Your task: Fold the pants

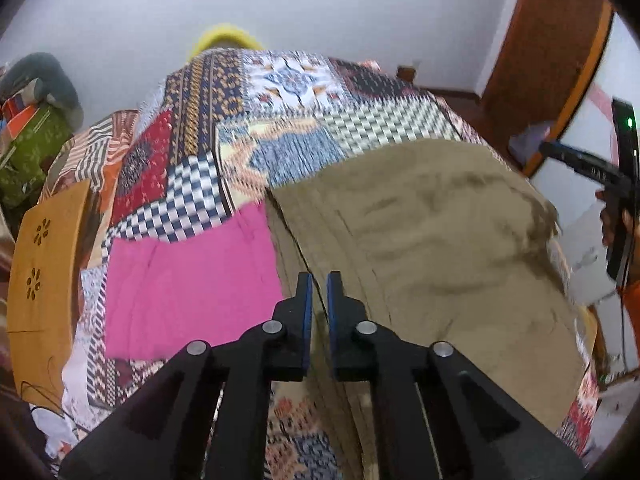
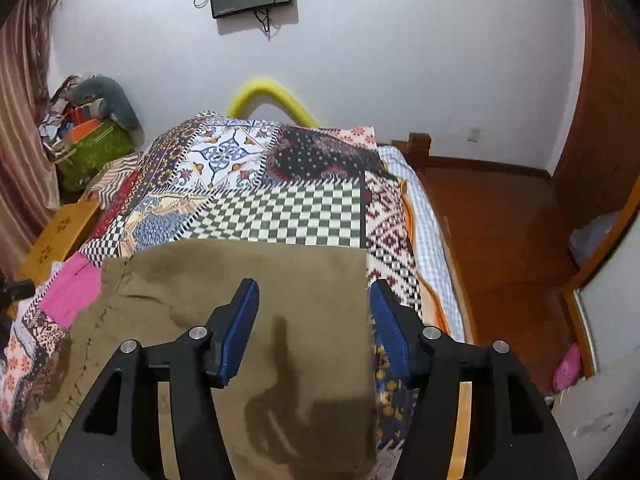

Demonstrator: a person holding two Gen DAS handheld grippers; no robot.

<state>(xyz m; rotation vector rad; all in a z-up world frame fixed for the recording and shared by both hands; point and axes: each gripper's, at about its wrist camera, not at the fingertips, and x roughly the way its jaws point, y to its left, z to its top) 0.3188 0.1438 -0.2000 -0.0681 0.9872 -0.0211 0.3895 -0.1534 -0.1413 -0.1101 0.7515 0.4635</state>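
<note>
Patchwork bedspread point(image 2: 280, 208) carries khaki pants point(image 2: 248, 272), lying folded beside a pink cloth point(image 1: 188, 292). Left hand-held gripper point(image 1: 319, 292) is clenched with nothing visibly pinched; right hand-held gripper point(image 2: 314, 320) is released, jaws straddling the pants' edge without touching. Next: smooth wrinkles, align edges before another fold. No legible writing.

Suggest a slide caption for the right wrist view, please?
Right gripper open above khaki pants lying on a patchwork quilt.
</note>
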